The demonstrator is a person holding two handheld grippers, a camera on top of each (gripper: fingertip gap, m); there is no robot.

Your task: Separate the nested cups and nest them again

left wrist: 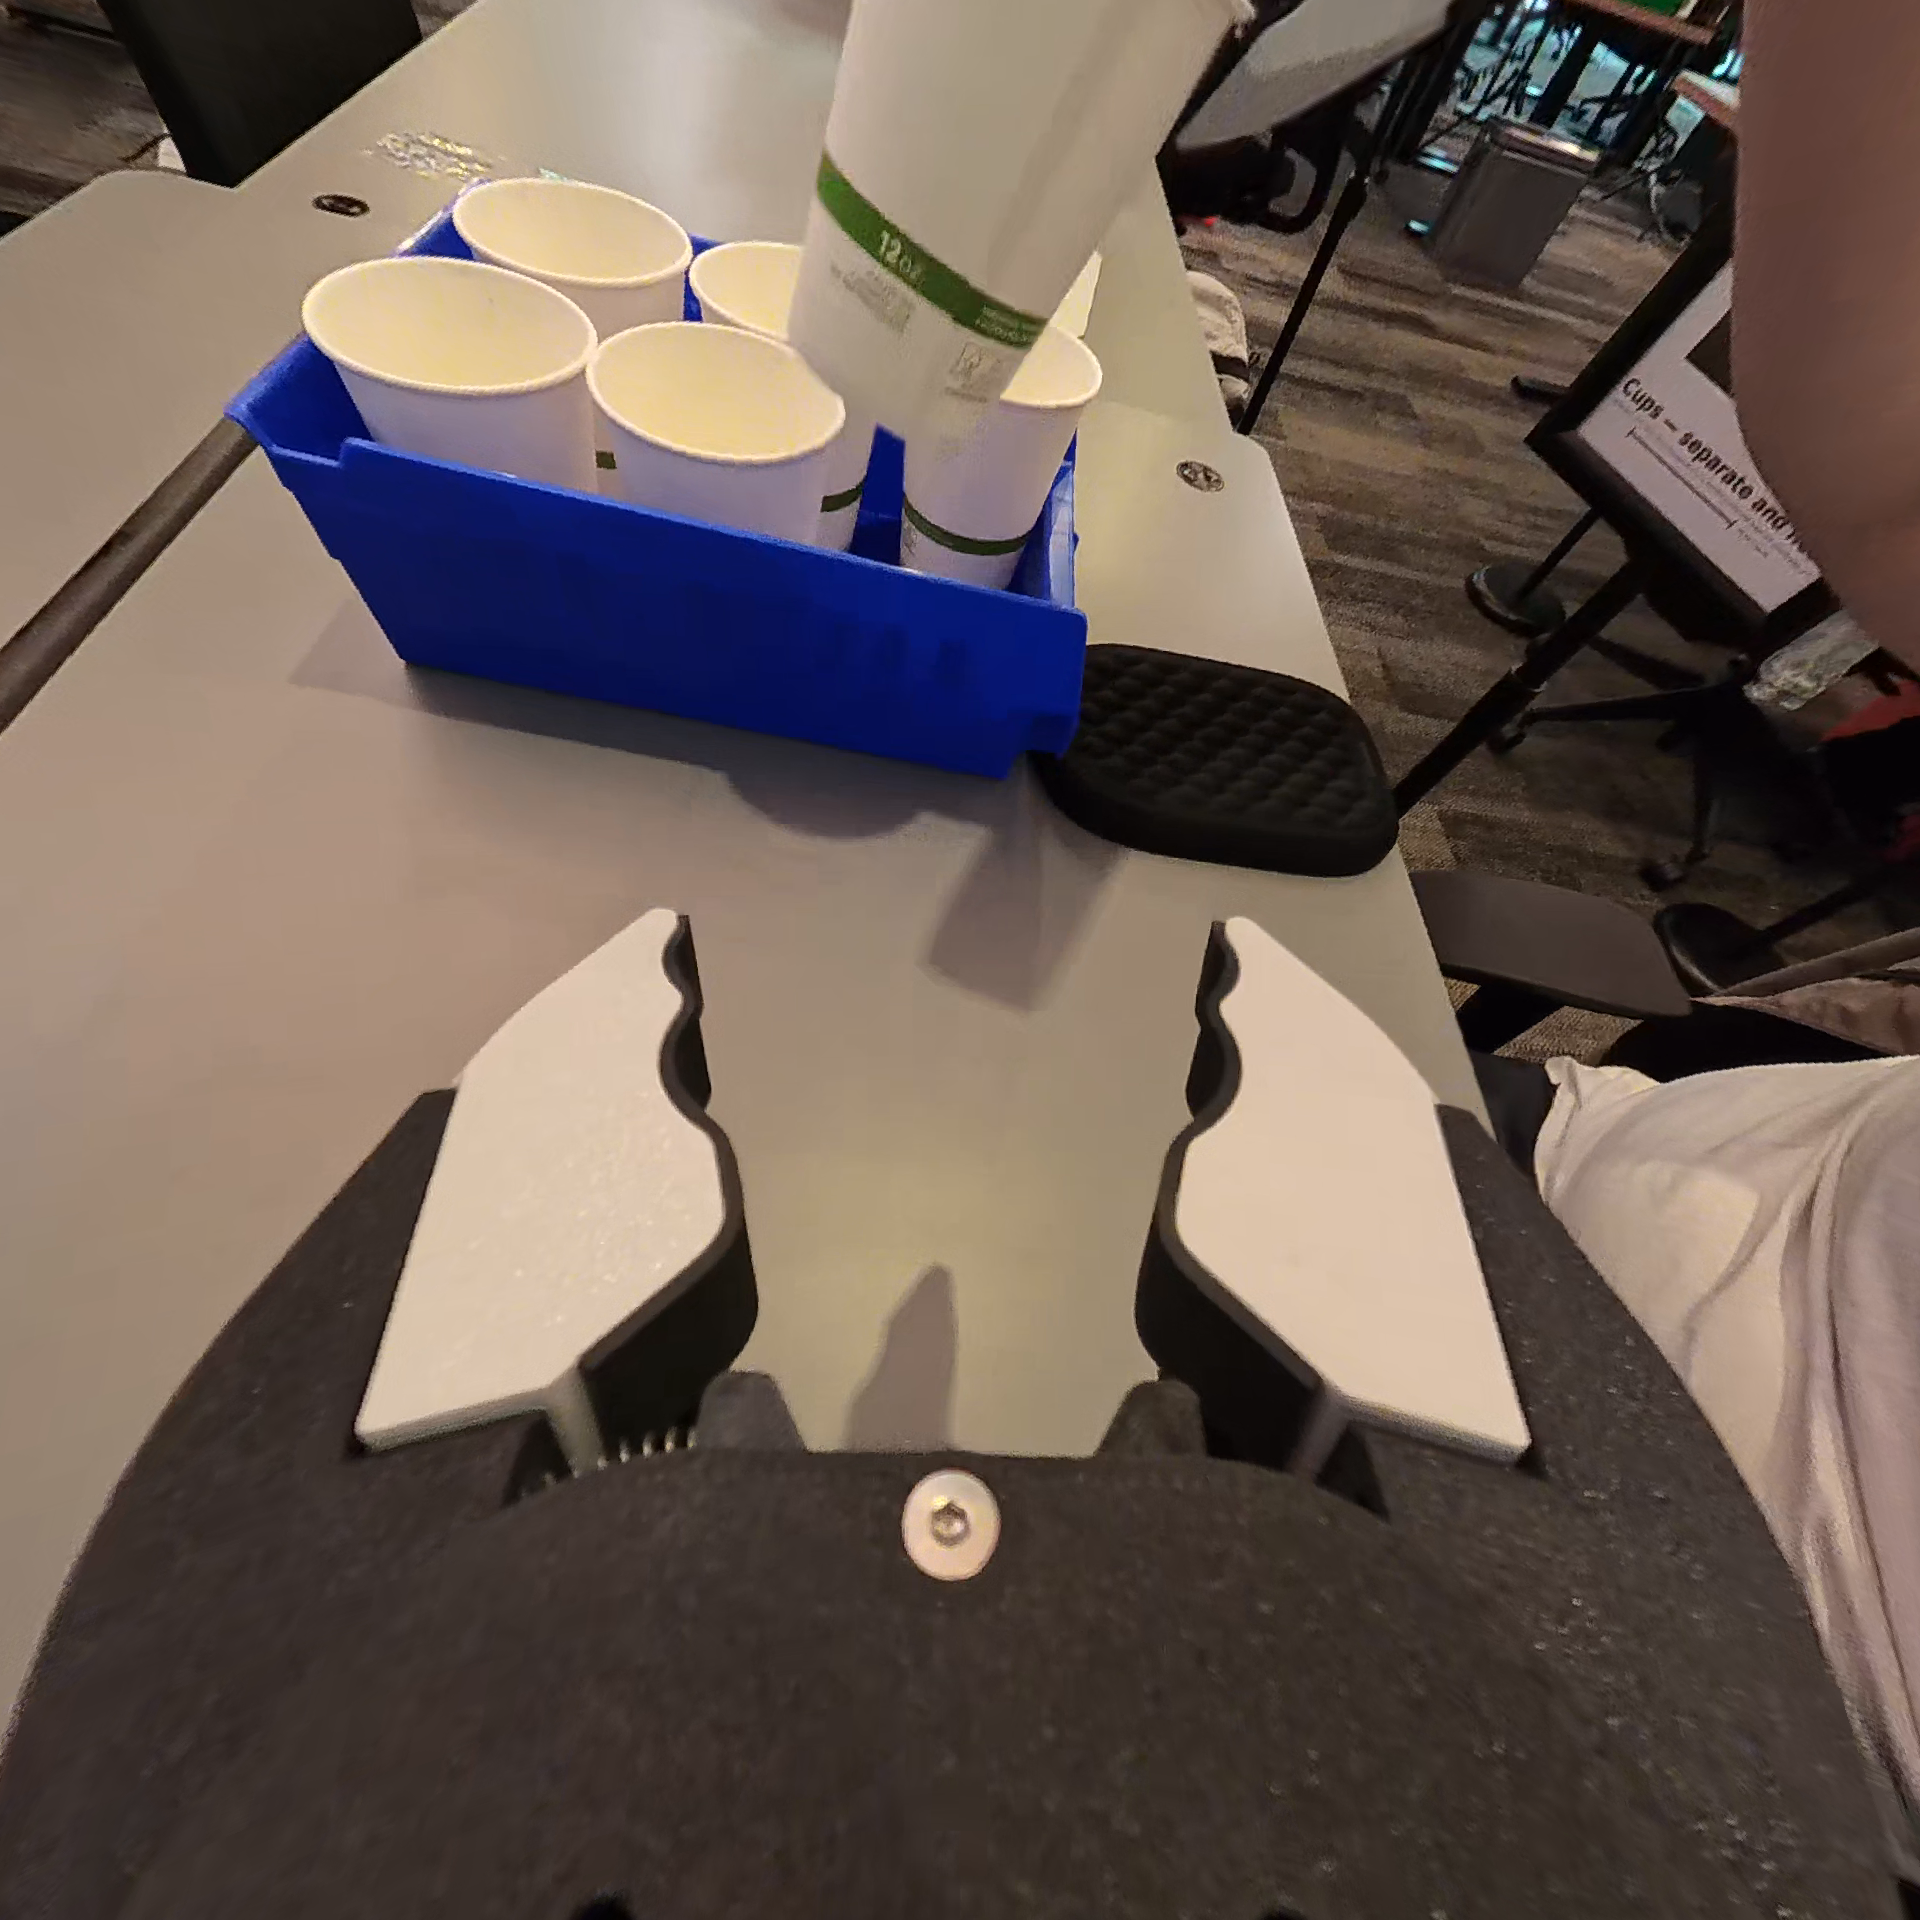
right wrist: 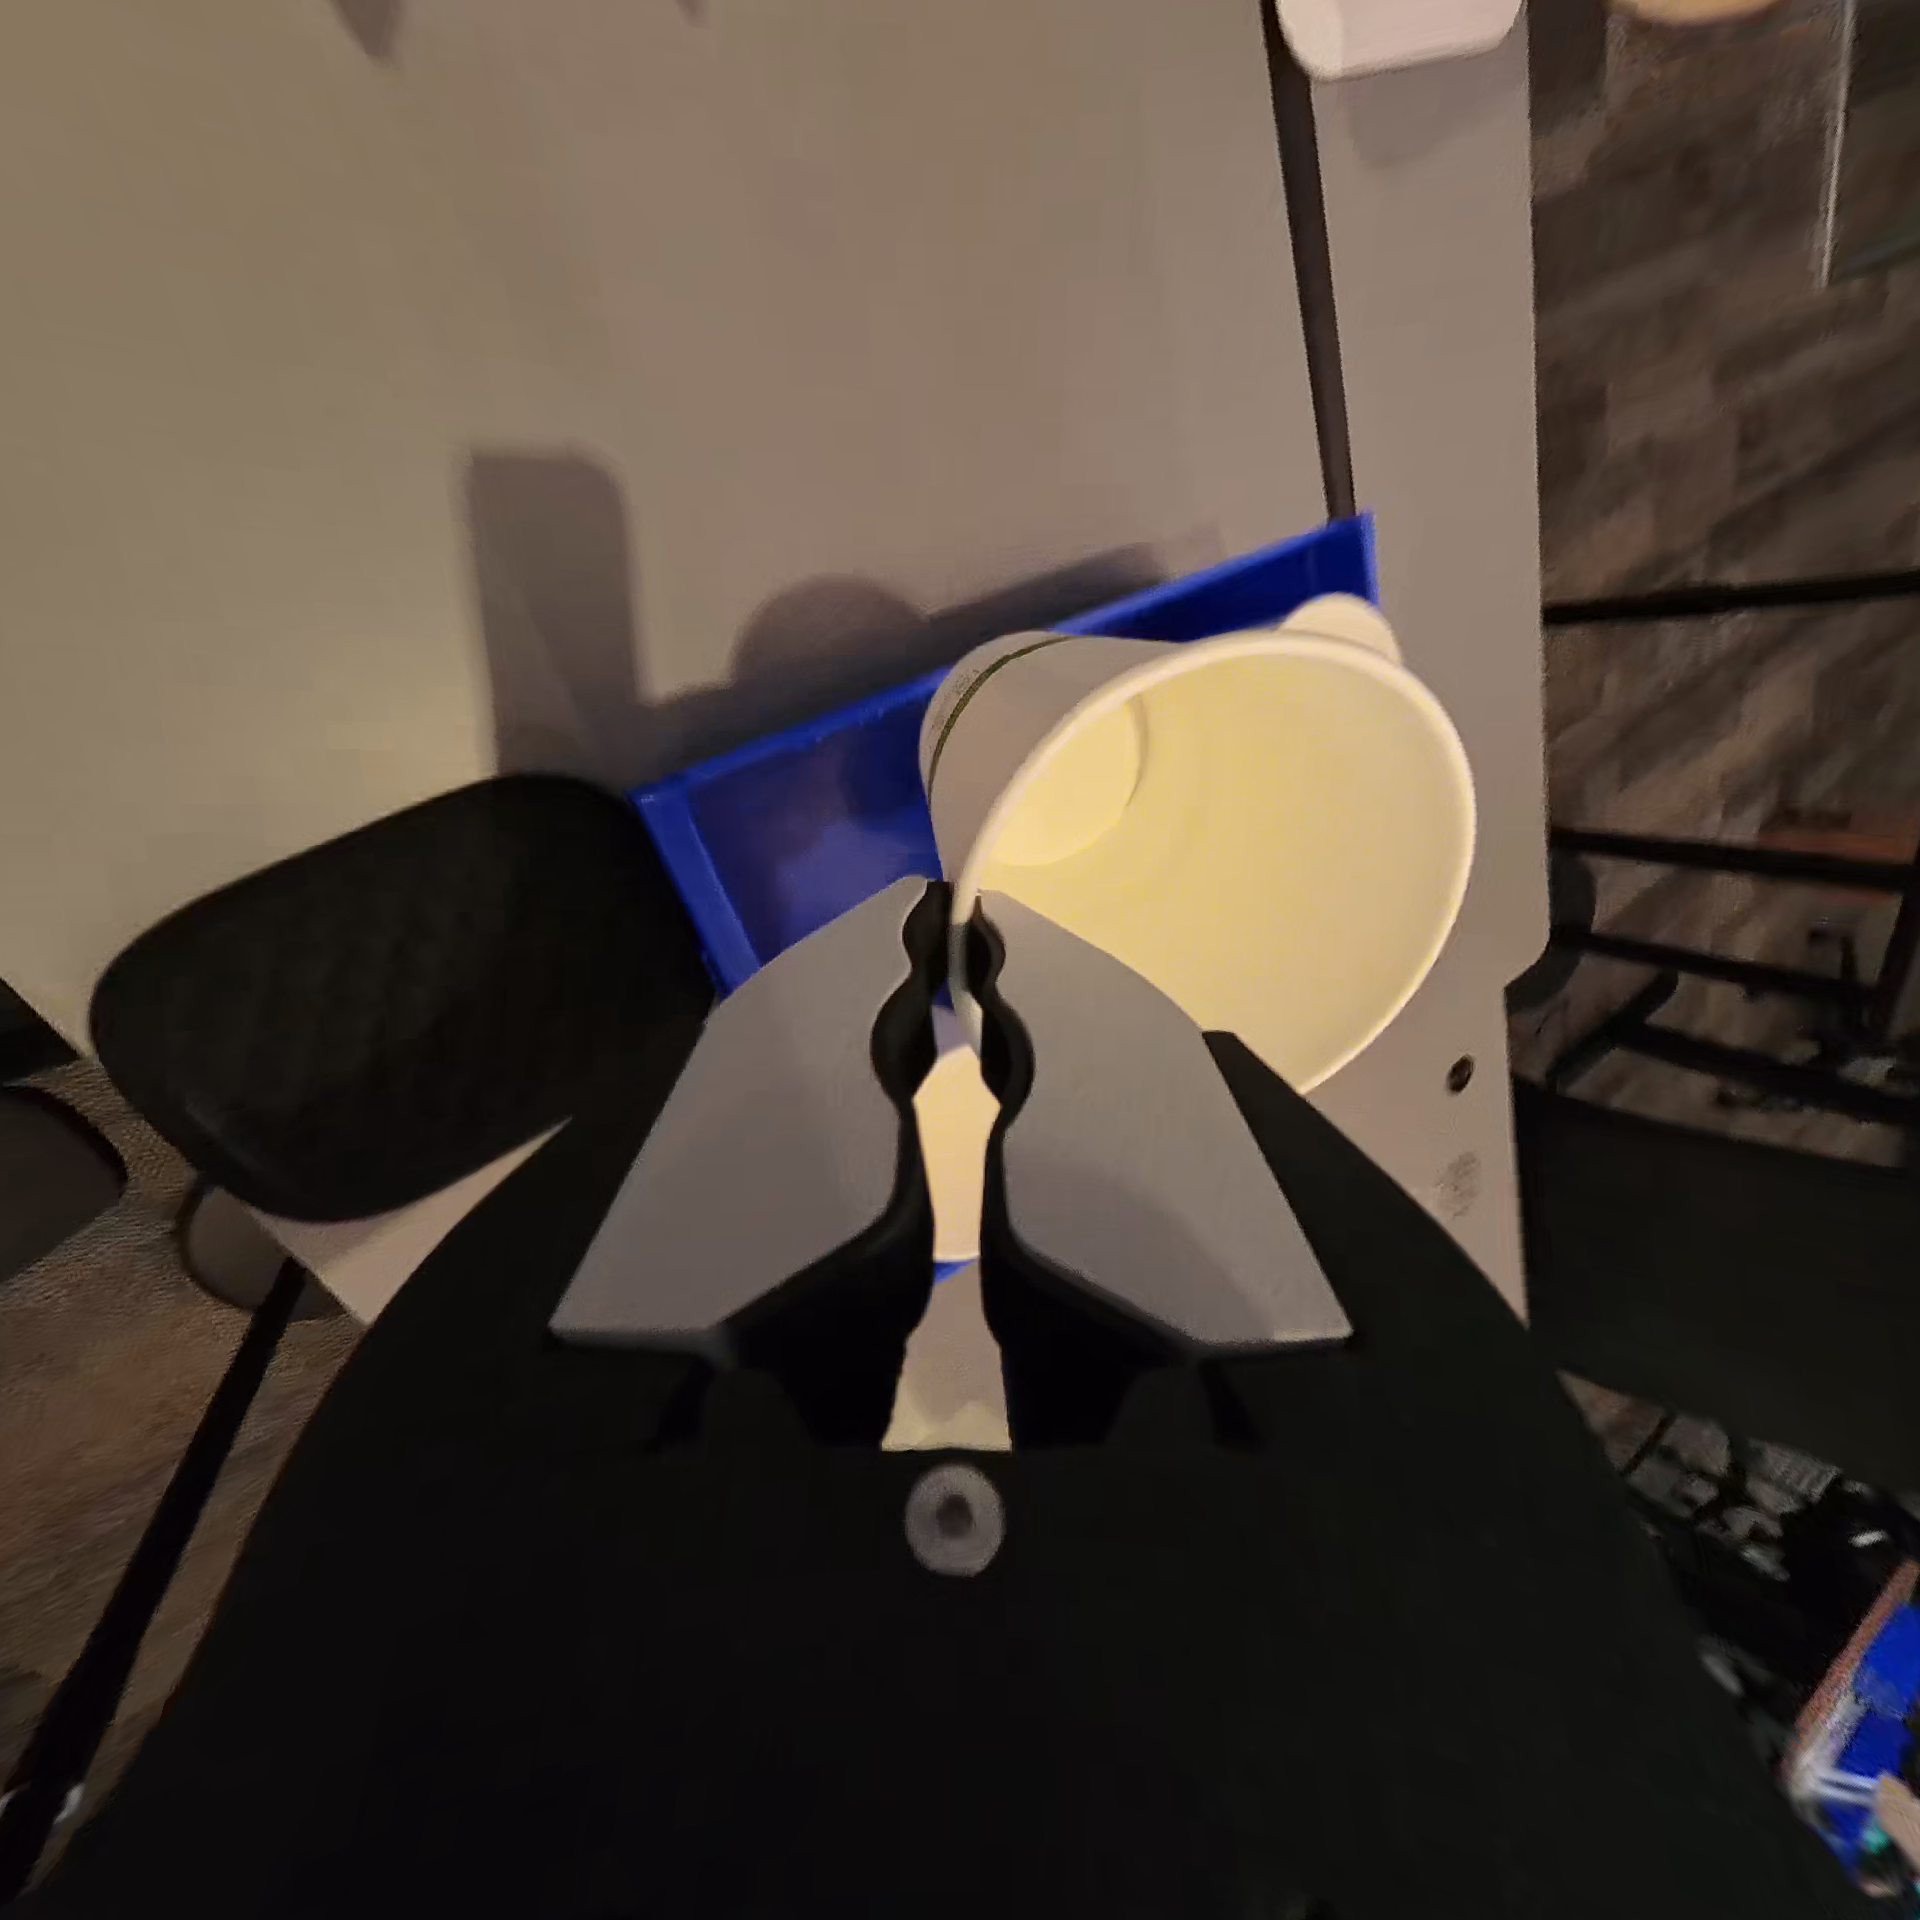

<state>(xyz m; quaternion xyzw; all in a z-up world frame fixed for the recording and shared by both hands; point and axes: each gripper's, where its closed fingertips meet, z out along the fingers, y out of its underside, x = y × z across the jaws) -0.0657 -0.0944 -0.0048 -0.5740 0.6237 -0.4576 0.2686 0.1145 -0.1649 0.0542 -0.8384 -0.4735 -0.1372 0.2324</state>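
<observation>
A white paper cup [right wrist: 1226, 831] is pinched by its rim in the right gripper [right wrist: 951, 940], whose jaws are closed on it. It hangs tilted above the blue bin [left wrist: 665, 613], its base lowered into another cup [left wrist: 987, 468] at the bin's right end, perhaps touching it. Four more cups [left wrist: 457, 364] stand upright in the bin. The left gripper [left wrist: 951, 977] hovers over bare worktop [left wrist: 312, 935], jaws wide open and empty. A black pad [left wrist: 1216, 758] lies at the worktop's right edge.

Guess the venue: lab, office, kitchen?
Probably an office or event hall set up as a data-collection station: long grey tables, patterned carpet, a sign on a black stand beside the table, and a blue bin of paper cups.
</observation>
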